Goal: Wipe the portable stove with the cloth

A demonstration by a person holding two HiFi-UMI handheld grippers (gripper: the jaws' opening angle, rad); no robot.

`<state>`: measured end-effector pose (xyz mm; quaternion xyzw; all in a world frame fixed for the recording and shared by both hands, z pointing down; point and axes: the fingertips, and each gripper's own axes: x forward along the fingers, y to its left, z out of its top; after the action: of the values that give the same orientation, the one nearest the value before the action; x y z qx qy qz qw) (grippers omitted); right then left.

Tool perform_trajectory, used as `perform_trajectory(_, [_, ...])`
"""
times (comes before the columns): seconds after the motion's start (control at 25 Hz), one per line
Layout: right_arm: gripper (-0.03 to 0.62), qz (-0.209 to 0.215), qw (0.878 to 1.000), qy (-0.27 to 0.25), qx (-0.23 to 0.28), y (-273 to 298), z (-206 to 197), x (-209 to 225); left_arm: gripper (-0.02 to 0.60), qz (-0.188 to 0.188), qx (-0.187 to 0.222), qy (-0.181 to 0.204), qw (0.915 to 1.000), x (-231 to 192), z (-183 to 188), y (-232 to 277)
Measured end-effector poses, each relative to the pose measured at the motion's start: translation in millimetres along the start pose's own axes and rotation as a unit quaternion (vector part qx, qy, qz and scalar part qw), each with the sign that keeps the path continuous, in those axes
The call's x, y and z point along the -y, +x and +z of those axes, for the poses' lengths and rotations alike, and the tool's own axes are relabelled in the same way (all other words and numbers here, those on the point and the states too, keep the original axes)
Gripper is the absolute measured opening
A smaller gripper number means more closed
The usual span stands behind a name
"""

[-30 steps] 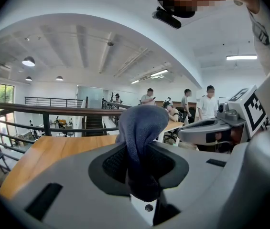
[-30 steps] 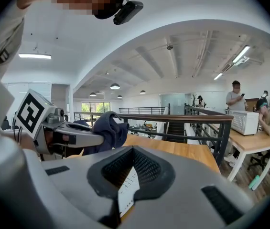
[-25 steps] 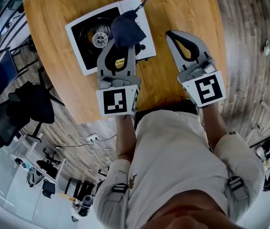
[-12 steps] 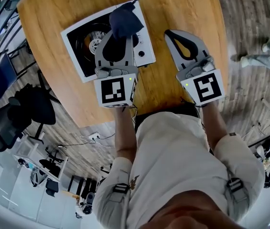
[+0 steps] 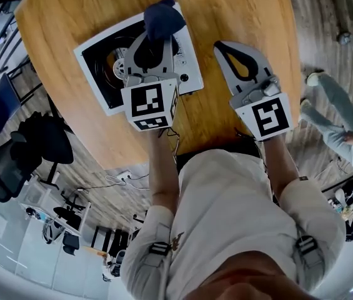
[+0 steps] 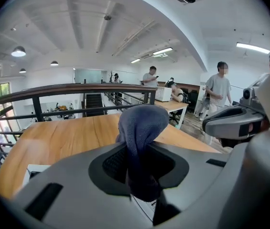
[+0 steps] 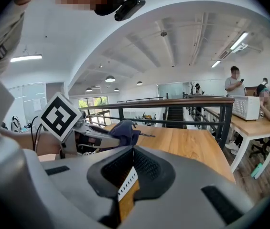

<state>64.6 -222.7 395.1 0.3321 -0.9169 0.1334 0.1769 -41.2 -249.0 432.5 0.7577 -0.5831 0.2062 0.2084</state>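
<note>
The portable stove, white with a black burner top, lies on the round wooden table. My left gripper reaches over the stove's far right part, shut on a dark blue cloth bunched at its tips. From the left gripper view the cloth stands up between the closed jaws of that gripper. My right gripper rests to the stove's right over bare wood, shut with nothing in it. The right gripper view shows those jaws closed, with the cloth off to the left.
The table's near edge runs just in front of the person's body. Black office chairs stand on the floor at the left. A person's legs are on the floor at the right. A railing and other people stand beyond the table.
My left gripper has carried the cloth farther away across the stove, toward its far edge. The right gripper has stayed where it was.
</note>
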Motion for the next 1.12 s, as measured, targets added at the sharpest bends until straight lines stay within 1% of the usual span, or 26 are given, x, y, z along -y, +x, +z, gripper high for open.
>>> perform_trajectory(0.36, [0.02, 0.003, 1.0, 0.011, -0.012, 17, -17, 13, 0.104, 0.003, -0.051, -0.004, 0.9987, -10, -19, 38])
perform_trajectory(0.84, [0.02, 0.005, 0.999, 0.022, -0.023, 16, -26, 12, 0.104, 0.0, -0.094, -0.017, 0.9955, -7, -32, 56])
perform_trajectory(1.12, [0.02, 0.004, 0.999, 0.022, -0.022, 15, -26, 12, 0.101, -0.007, -0.109, -0.022, 0.9938, -5, -38, 62])
